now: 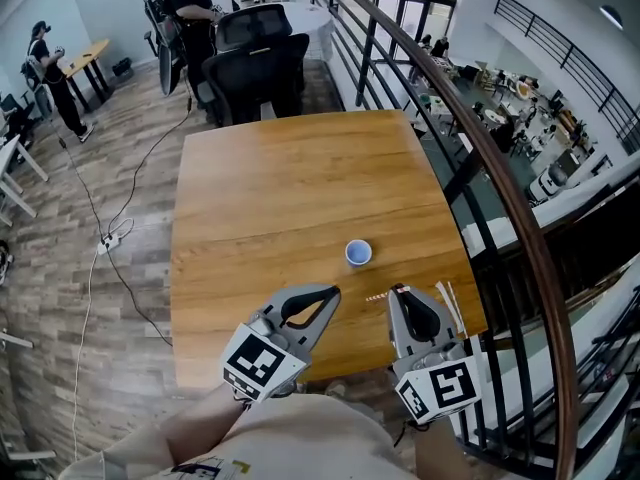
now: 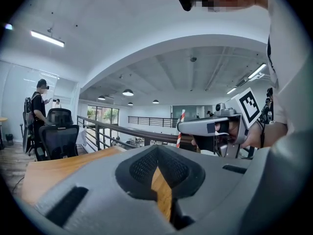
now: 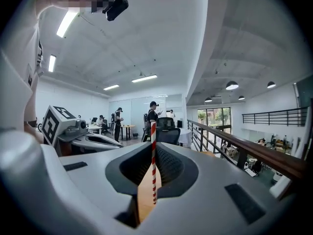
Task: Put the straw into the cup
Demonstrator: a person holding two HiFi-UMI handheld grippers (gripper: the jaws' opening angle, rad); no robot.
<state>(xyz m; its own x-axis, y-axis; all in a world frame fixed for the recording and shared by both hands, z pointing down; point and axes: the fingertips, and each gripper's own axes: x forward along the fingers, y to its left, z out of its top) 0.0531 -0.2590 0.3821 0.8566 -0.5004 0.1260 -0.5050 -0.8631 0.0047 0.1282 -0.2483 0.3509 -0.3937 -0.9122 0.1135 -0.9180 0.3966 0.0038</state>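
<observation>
On the wooden surface [image 1: 280,188], the blue cup [image 1: 358,253] stands upright at 12 o'clock from our two claws, near both but touching neither. Our right claw [image 3: 154,148] is clamped on the red-and-white straw [image 3: 153,170], which stands roughly upright between its jaws, at about 5 o'clock from the cup. Our left claw [image 2: 157,150] is closed on nothing, at 7 o'clock from the cup.

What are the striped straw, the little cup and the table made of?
Straw: probably paper, matte red-and-white spiral stripes. Cup: blue, paper or plastic; too small to tell. Table: wood or wood-look veneer, visible grain, slight sheen.
</observation>
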